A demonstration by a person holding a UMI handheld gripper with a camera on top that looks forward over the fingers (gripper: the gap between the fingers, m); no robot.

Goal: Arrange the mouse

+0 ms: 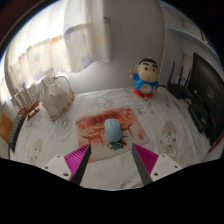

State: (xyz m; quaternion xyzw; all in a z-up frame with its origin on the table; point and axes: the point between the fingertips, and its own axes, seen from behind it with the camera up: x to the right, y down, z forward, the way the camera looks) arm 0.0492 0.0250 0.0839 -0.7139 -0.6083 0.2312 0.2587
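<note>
A pale blue-grey mouse (113,130) rests on a small patterned mouse mat (92,124) on the table, just ahead of my fingers and roughly centred between them. My gripper (111,163) is open, its two dark fingers spread wide with magenta pads (76,157) showing at each side. Nothing is between the fingers; only the pale patterned tablecloth (111,168) shows there.
A cartoon boy figurine (146,78) stands at the back right. A white kettle-like jug (55,95) stands at the back left, with a wooden item (24,107) beside it. A dark monitor (208,100) and cables are at the far right. A curtained window lies behind.
</note>
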